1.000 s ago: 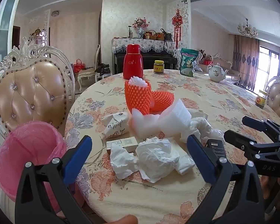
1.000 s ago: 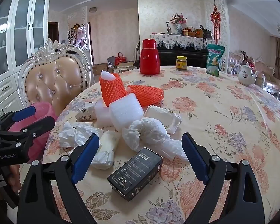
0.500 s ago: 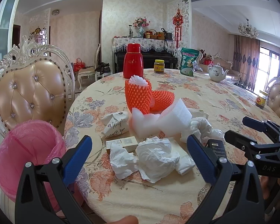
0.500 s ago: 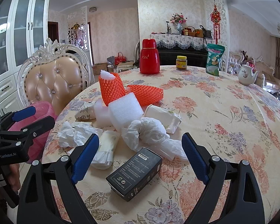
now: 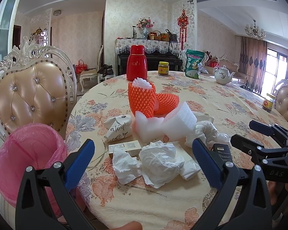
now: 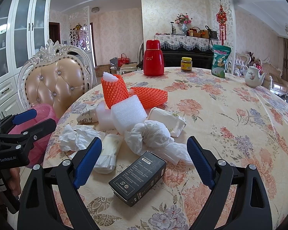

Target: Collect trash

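Dining room, ornate; round counter [image 6: 230, 115] under floral cloth, tufted chair [image 5: 30, 95] beside it; pink-lined bin [image 5: 26, 159] just off the counter's near-left edge.
Trash, one heap near that edge: crumpled tissue [image 5: 159, 159]; black carton [image 6: 138, 178]; knotted plastic bag [image 6: 153, 134]; white foam blocks [image 6: 128, 113]; orange foam nets [image 6: 115, 90].
Left tongs [image 5: 142, 164]: spread wide, empty, aimed at the tissue.
Right tongs [image 6: 144, 161]: spread wide, empty, framing the carton.
Step, as judged: approach; nothing collected yet.
Next move likely calls for advancing either tongs over its item, closing, then carrying it to the bin; soft tissue needs a deep bite.
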`<state>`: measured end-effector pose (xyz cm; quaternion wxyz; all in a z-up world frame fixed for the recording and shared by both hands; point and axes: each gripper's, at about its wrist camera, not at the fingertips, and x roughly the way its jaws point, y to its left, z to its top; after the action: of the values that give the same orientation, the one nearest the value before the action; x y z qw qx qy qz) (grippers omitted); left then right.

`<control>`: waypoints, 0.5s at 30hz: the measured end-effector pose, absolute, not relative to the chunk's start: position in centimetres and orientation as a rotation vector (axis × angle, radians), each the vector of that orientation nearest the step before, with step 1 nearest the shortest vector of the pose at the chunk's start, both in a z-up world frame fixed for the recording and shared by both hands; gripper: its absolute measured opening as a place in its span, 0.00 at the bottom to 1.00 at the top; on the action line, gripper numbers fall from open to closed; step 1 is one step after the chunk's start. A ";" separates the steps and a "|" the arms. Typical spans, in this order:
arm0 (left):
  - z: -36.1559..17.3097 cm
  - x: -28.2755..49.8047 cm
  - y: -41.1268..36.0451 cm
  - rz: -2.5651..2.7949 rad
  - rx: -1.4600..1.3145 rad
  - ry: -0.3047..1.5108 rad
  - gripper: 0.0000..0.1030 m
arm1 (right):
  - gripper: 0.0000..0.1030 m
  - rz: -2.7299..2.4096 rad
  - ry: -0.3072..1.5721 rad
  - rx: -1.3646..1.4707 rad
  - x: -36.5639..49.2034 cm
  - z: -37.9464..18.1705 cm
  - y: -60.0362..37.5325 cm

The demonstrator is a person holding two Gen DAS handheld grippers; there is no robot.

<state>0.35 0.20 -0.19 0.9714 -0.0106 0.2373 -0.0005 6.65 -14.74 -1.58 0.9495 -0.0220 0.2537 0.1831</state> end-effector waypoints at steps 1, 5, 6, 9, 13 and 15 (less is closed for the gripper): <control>-0.2 0.3 0.2 -0.001 -0.022 0.479 0.96 | 0.82 0.372 0.517 -0.045 6.6 -1.5 -14.7; -0.2 0.3 0.2 -0.003 -0.020 0.477 0.96 | 0.82 0.372 0.516 -0.045 6.6 -1.5 -14.7; -0.2 0.3 0.2 -0.003 -0.020 0.477 0.96 | 0.82 0.372 0.516 -0.046 6.5 -1.6 -14.7; -0.2 0.2 0.2 -0.004 -0.020 0.476 0.96 | 0.82 0.373 0.515 -0.045 6.7 -1.8 -14.8; -0.1 0.3 0.1 -0.004 -0.020 0.476 0.96 | 0.82 0.374 0.515 -0.045 6.8 -1.9 -14.9; -0.1 0.3 0.1 -0.004 -0.020 0.477 0.96 | 0.82 0.373 0.515 -0.045 6.8 -2.1 -15.0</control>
<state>0.27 0.13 -0.13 0.9716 -0.0101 0.2363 -0.0018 6.81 -15.03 -2.08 0.9497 -0.0221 0.2530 0.1834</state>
